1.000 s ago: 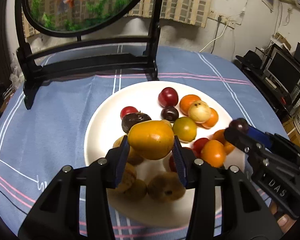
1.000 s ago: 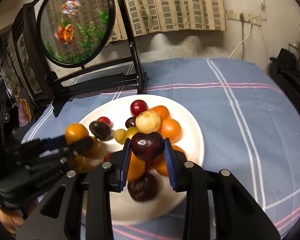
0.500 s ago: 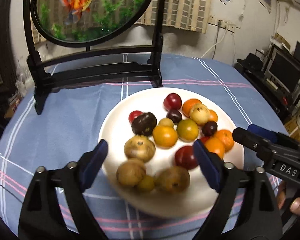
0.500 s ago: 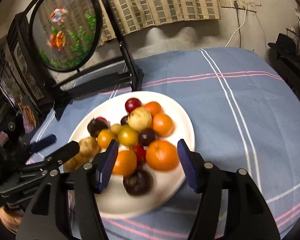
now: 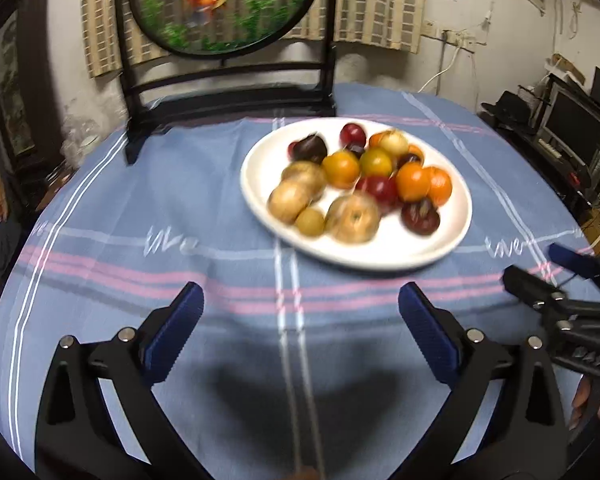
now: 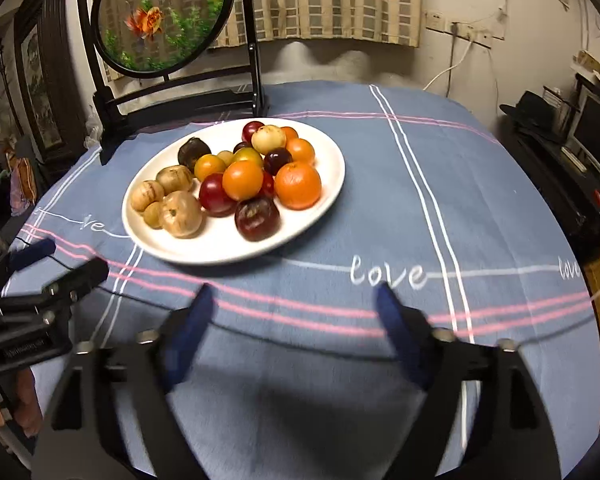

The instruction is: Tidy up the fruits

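Note:
A white plate (image 6: 220,248) on the blue cloth holds several fruits: oranges (image 6: 298,184), dark red plums (image 6: 257,218), tan round fruits (image 6: 180,214) and small yellow ones. The left wrist view shows the same plate (image 5: 260,168) up and to the right, blurred. My left gripper (image 5: 300,292) hangs over bare cloth short of the plate, its jaws opening wide with nothing between them. My right gripper (image 6: 294,292) is likewise back from the plate, jaws opening and empty. Each gripper shows at the edge of the other's view: right gripper (image 5: 536,262), left gripper (image 6: 74,258).
A round goldfish panel on a black stand (image 6: 164,16) rises behind the plate at the table's far side. The blue striped cloth (image 6: 420,200) spreads right of the plate. Dark shelves with a monitor (image 5: 576,128) stand off the table at right.
The left gripper let go of a yellow-orange fruit and the right let go of a dark plum. Both jaws spread wide and both grippers drew back from the plate toward the near edge.

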A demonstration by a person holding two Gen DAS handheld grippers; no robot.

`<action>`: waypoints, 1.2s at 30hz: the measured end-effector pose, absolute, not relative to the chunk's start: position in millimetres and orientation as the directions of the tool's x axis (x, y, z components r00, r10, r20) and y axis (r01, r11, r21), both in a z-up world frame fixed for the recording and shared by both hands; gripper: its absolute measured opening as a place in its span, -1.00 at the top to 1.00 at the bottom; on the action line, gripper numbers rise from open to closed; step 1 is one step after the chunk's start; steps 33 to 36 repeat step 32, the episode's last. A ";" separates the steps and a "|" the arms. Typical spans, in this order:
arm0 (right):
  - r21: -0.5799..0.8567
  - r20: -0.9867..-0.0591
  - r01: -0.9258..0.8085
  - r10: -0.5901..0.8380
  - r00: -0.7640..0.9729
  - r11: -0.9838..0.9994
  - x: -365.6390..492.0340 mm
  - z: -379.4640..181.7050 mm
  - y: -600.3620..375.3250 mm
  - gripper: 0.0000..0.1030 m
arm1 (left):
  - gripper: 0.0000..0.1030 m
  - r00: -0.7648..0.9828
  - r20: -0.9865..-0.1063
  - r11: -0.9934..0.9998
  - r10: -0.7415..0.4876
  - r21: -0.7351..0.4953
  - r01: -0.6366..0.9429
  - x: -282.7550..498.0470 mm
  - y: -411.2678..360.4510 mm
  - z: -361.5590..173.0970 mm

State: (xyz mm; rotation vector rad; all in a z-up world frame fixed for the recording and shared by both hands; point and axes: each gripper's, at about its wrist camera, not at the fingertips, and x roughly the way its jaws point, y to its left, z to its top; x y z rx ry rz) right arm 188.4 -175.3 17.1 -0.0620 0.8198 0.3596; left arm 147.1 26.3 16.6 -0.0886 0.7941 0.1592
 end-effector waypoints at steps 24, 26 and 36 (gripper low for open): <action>0.066 -0.748 -0.341 0.272 0.605 0.938 143.7 10.4 -178.8 -0.97 | -0.96 0.695 -0.713 0.986 0.094 -0.031 -0.164 95.4 16.6 19.8; 0.068 -0.750 -0.342 0.274 0.603 0.937 143.0 8.9 -179.4 -0.97 | -0.96 0.687 -0.719 0.984 0.103 -0.027 -0.175 95.6 17.2 18.9; 0.069 -0.760 -0.340 0.270 0.591 0.938 142.4 3.5 -179.9 -0.97 | -0.96 0.677 -0.726 0.981 0.124 -0.012 -0.193 95.3 18.2 15.6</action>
